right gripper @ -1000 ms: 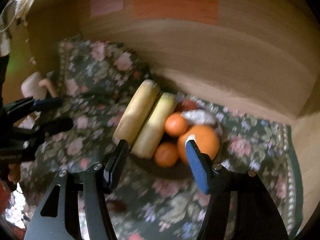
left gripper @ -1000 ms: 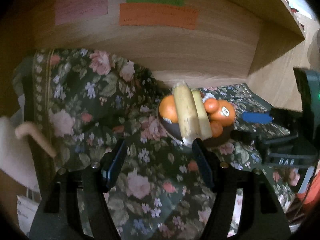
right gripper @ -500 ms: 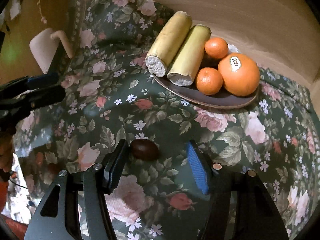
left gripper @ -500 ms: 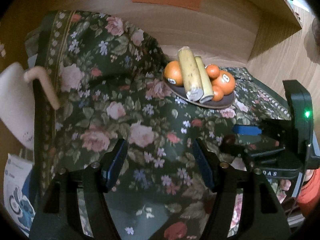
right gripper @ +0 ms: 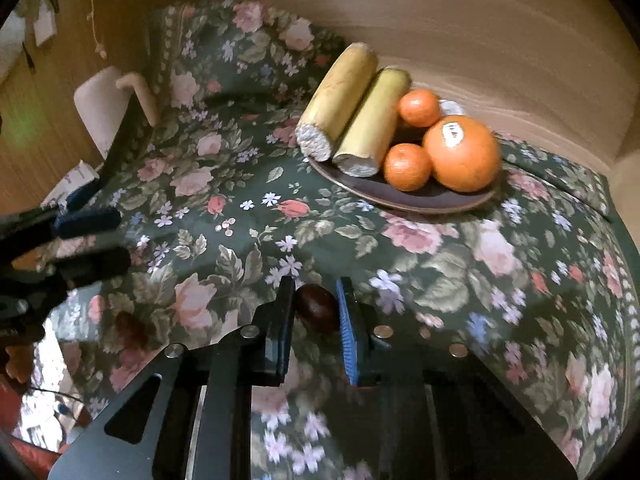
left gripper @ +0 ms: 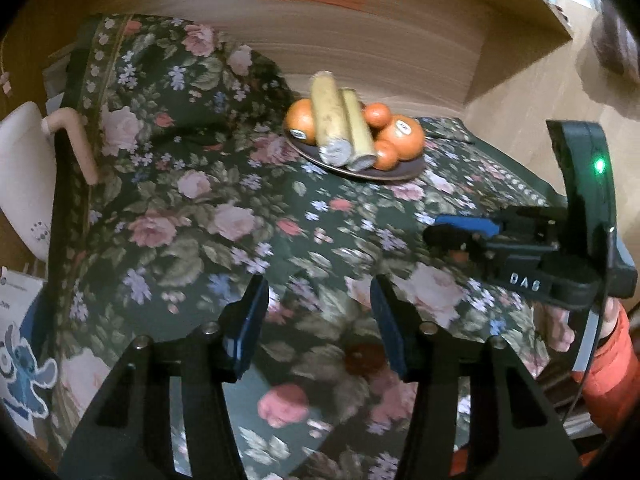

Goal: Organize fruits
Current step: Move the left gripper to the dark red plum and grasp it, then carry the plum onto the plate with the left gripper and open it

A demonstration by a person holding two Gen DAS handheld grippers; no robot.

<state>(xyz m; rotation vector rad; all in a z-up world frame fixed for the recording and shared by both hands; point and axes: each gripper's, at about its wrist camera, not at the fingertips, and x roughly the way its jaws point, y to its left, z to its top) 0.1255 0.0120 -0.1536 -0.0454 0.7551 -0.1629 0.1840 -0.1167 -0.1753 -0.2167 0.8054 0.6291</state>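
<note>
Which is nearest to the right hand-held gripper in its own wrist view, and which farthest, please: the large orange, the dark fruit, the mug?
From the right hand-held gripper:
1. Dark fruit, between its closing jaws.
2. Large orange, upper right, on the plate.
3. Mug, far left.

A floral cloth [right gripper: 248, 216] carries a brown plate [right gripper: 404, 200] and dark fruit [right gripper: 316, 308].

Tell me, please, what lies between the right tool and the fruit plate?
Only bare floral cloth lies between the right tool and the plate, in the right wrist view.

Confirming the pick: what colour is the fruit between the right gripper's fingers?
Dark reddish-brown fruit; clearest in the right wrist view.
</note>
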